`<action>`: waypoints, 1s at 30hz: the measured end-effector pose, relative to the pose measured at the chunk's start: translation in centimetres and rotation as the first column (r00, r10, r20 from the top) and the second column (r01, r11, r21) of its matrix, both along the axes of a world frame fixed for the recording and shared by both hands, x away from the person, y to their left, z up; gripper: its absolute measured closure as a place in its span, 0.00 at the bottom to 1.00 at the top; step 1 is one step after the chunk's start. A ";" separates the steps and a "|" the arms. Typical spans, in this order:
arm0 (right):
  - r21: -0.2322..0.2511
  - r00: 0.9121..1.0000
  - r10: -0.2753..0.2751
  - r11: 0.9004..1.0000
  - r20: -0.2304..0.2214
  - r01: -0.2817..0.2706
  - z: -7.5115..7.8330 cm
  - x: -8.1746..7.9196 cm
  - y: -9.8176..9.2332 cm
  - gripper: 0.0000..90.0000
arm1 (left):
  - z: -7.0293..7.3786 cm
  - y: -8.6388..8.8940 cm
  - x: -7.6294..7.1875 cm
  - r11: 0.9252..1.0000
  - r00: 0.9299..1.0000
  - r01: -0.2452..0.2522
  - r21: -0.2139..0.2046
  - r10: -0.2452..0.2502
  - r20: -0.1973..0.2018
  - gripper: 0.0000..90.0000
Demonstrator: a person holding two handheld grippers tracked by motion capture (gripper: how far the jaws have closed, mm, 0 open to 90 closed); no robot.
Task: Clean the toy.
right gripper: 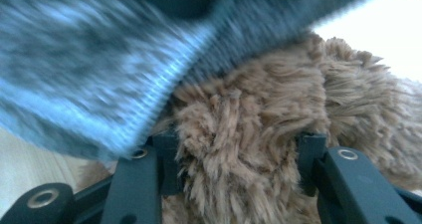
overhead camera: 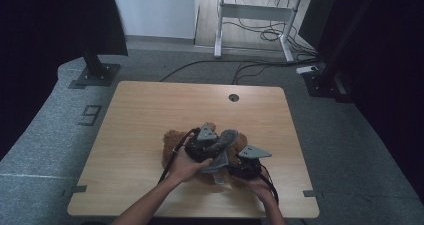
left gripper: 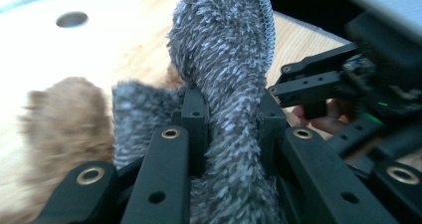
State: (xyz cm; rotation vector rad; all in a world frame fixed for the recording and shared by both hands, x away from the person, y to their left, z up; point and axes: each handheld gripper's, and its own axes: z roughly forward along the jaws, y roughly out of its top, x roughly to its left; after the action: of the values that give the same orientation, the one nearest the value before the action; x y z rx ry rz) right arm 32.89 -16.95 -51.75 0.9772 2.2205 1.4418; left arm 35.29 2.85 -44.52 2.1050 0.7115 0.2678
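Near the worktop's front edge, slightly right of its middle, the person's two hands work close together over a soft toy. The right claw has its jaws pressed into the brown plush toy, whose long pile bulges between them; it looks light, squashy and easy to pin by a fold of fur, though a shallow bite could slip off the pile. Just beyond, the left claw pinches a bunched fold of the grey fuzzy garment, limp and stretchy, with a ribbed edge that would give a firmer hold. The far half of the worktop lies bare apart from a cable hole.
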 end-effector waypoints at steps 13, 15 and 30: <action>-0.004 1.000 0.002 1.000 0.015 -0.002 -0.2 -0.2 -0.1 0.60 | -0.5 4.5 0.7 0.995 0.995 -0.099 0.002 0.099 0.026 0.81; -0.004 1.000 0.006 1.000 0.019 -0.006 -0.2 -0.2 -0.1 0.60 | -0.7 6.5 1.1 0.990 0.990 -0.140 -0.021 0.140 0.016 0.81; -0.003 1.000 0.014 1.000 0.018 -0.014 -0.2 -0.3 -0.1 0.60 | -1.8 15.9 1.0 0.951 0.953 -0.302 -0.068 0.302 -0.007 0.81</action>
State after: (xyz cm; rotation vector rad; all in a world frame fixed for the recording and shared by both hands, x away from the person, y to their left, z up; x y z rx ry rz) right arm 32.58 -17.09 -51.97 0.9457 2.2204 1.4471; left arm 36.33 18.78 -46.35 1.9265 1.0283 0.4082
